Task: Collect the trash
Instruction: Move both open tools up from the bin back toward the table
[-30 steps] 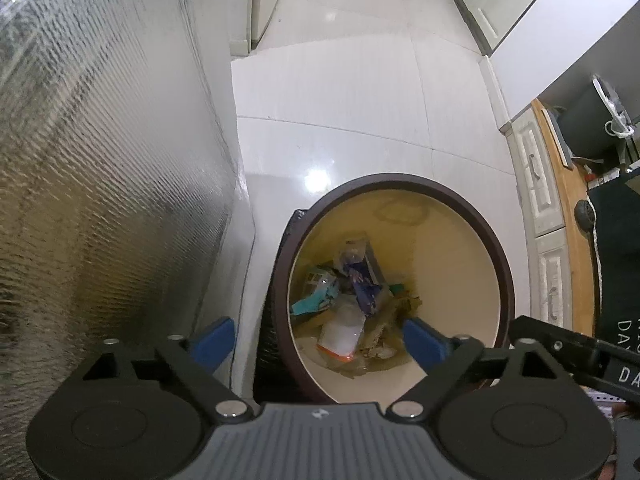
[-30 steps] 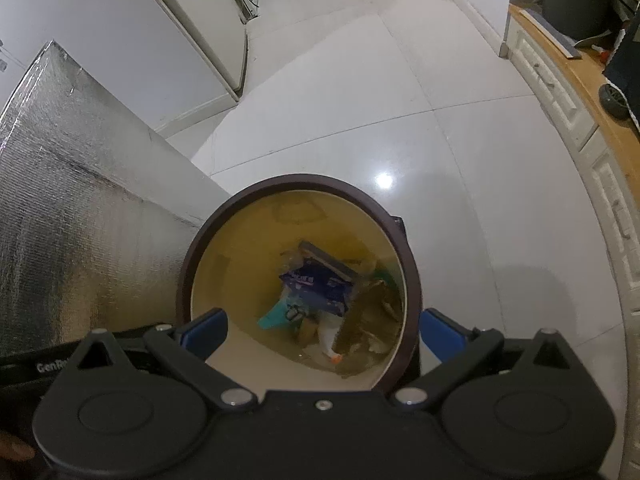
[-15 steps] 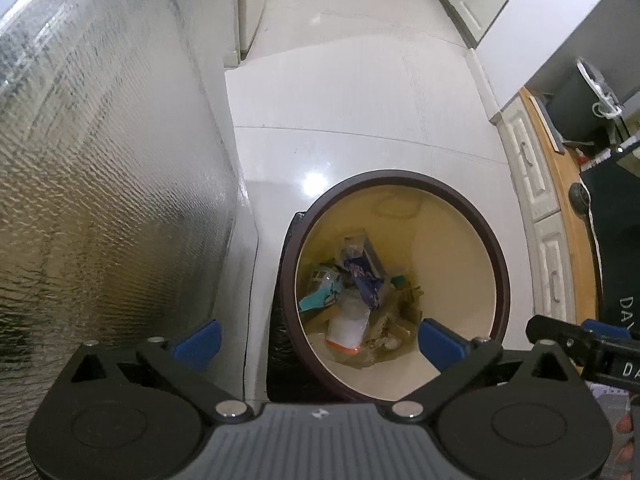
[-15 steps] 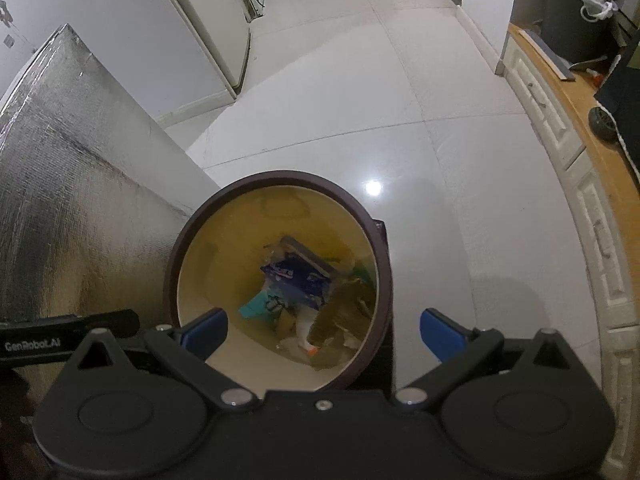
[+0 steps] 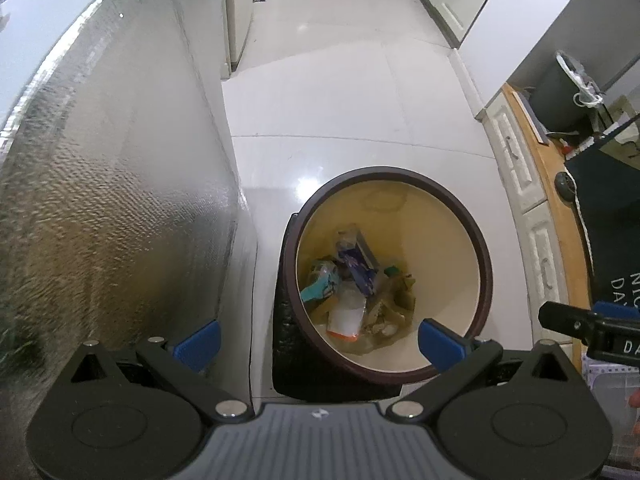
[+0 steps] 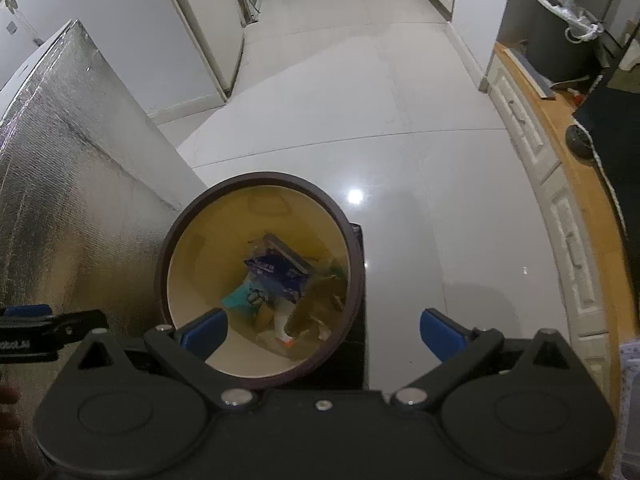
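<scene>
A round bin with a dark brown rim (image 5: 482, 248) (image 6: 162, 268) and a cream inside stands on the white floor below both grippers. At its bottom lies trash (image 5: 356, 284) (image 6: 280, 280): a blue wrapper, a teal packet, a white cup with an orange edge, brown paper scraps. My left gripper (image 5: 320, 340) hangs open above the bin's left side, nothing between its blue pads. My right gripper (image 6: 324, 330) also stands open and empty, over the bin's right rim. The right gripper's finger (image 5: 580, 324) shows at the right edge of the left wrist view.
A silver foil-covered box (image 5: 112, 184) (image 6: 60, 184) stands right beside the bin on the left. White cabinets with a wooden top (image 5: 532, 184) (image 6: 560, 184) run along the right, with a dark bin with a white liner (image 6: 560, 28) beyond. The tiled floor (image 5: 340, 92) stretches ahead.
Both grippers have risen, so the bin looks smaller and more floor shows. The left gripper's pads stand a little wider apart than a second ago.
</scene>
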Demonstrator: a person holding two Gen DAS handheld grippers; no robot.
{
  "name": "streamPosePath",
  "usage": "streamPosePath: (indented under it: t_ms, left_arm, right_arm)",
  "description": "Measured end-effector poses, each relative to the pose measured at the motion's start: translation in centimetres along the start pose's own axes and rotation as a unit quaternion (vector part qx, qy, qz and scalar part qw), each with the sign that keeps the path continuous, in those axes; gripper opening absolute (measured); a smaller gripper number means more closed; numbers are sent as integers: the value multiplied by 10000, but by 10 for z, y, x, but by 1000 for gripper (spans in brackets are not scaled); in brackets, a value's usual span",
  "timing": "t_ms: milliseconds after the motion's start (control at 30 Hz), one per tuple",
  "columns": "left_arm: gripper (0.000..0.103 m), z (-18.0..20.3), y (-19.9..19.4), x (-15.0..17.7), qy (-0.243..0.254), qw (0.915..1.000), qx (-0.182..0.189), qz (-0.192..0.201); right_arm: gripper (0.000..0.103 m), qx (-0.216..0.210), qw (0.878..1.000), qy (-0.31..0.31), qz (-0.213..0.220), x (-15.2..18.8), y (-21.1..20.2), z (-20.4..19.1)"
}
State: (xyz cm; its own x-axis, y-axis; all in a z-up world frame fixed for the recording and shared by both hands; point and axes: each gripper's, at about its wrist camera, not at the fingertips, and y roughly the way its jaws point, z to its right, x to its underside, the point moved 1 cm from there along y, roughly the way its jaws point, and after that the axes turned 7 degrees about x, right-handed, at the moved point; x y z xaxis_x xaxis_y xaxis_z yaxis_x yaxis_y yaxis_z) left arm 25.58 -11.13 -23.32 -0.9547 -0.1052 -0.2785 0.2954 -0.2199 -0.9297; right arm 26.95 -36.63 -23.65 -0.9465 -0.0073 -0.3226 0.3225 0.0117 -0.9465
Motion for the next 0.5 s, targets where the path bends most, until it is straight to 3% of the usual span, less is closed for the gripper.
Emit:
streamPosePath:
  t_ms: [500]
  left_arm:
    - [103, 8, -61, 7, 241, 9981, 283, 497]
  right_arm:
    - [103, 126, 9988, -132, 448, 9, -61, 6]
